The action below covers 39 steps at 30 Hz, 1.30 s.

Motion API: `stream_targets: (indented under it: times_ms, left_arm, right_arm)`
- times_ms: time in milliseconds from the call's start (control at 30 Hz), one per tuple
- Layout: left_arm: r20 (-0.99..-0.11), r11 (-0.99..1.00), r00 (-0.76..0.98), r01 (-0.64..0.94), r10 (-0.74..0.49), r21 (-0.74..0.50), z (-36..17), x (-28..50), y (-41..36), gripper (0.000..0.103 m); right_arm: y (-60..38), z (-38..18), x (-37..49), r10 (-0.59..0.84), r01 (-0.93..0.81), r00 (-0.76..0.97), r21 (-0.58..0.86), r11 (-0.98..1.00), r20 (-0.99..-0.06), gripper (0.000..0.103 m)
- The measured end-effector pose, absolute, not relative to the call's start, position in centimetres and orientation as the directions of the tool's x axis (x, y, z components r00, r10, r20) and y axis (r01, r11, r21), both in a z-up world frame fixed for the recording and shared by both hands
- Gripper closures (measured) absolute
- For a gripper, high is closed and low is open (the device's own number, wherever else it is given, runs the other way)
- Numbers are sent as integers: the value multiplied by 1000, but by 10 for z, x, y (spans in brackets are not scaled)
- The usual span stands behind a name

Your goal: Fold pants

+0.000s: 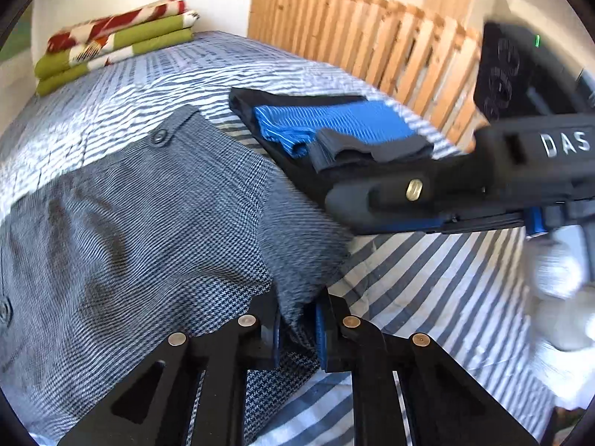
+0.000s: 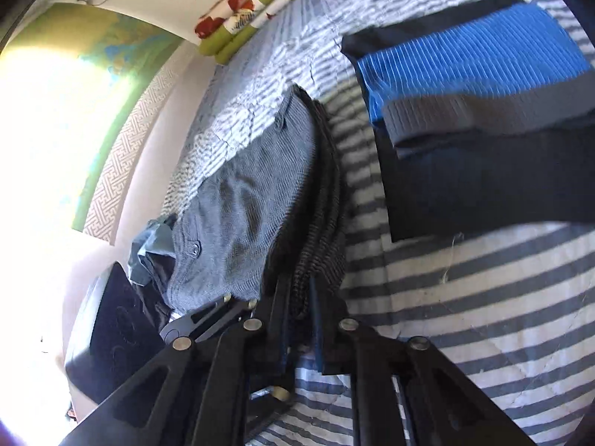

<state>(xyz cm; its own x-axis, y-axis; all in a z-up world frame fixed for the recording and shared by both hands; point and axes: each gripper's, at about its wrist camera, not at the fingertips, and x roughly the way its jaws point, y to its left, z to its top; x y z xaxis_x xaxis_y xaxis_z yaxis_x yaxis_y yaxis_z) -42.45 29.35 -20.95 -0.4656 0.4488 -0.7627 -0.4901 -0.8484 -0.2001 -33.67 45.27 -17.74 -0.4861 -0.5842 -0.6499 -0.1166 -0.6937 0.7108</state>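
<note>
Grey houndstooth pants lie on the striped bed cover, with buttons showing near the waistband. My left gripper is shut on a fold of this fabric at its right edge. The right gripper shows from the side in the left wrist view, just right of the pants. In the right wrist view the pants appear as a stacked fold with dark layered edges, and my right gripper is shut on those edges. Part of the left gripper shows beside it.
A folded black and blue garment lies on the bed just beyond the pants. Folded green and red bedding sits at the far corner. A wooden slatted board lines the bed's right side. A wall runs along the left.
</note>
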Motion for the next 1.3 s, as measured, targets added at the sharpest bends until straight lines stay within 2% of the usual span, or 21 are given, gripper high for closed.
stream_targets:
  times_ms: [33, 67, 100, 433, 467, 500, 567, 733, 900, 1067, 1200, 1267, 1300]
  left_arm:
    - [-749, -849, -469, -476, 467, -231, -206, -425, 285, 90]
    - [-737, -847, -470, -463, 485, -262, -202, -423, 277, 90]
    - [-726, -842, -468, -456, 503, -289, -200, -421, 271, 90]
    - [-686, -807, -466, -496, 559, -320, -185, -393, 250, 91]
    - [-680, -807, -474, -498, 559, -317, -183, -391, 248, 92]
    - [-672, -805, -479, -497, 565, -323, -181, -390, 246, 92]
    - [-644, -797, -487, -482, 590, -365, -175, -388, 234, 92]
    - [-533, -757, -541, -406, 651, -512, -154, -374, 172, 93]
    - [-460, -753, -640, -304, 615, -584, -146, -347, 83, 95]
    - [-464, -741, -700, -139, 543, -657, -167, -321, -14, 97]
    - [-507, -716, -704, -4, 498, -698, -205, -307, -75, 97]
    - [-541, -726, -701, 50, 464, -686, -224, -301, -95, 100]
    - [-547, -722, -701, 66, 457, -689, -232, -299, -104, 103]
  right_arm:
    - [458, -175, -338, -578, -120, -502, 714, -690, -643, 68]
    - [463, -175, -340, -562, -138, -521, 713, -687, -642, 47]
    - [467, -175, -344, -549, -159, -534, 715, -681, -642, 38]
    - [450, -205, -419, -690, -192, -446, 814, -549, -570, 38]
    - [446, -207, -424, -684, -201, -450, 811, -550, -575, 41]
    - [441, -208, -427, -669, -215, -450, 799, -562, -592, 65]
    - [430, -206, -433, -632, -234, -434, 758, -609, -642, 84]
    - [391, -154, -431, -536, -139, -492, 670, -729, -686, 87]
    - [314, -102, -437, -476, -4, -518, 559, -829, -710, 87]
    - [223, -91, -451, -470, 125, -483, 473, -872, -739, 87]
    - [156, -107, -464, -478, 187, -427, 443, -877, -767, 93]
    - [122, -117, -467, -478, 223, -391, 423, -878, -786, 103]
    - [108, -124, -470, -478, 234, -367, 419, -878, -798, 103]
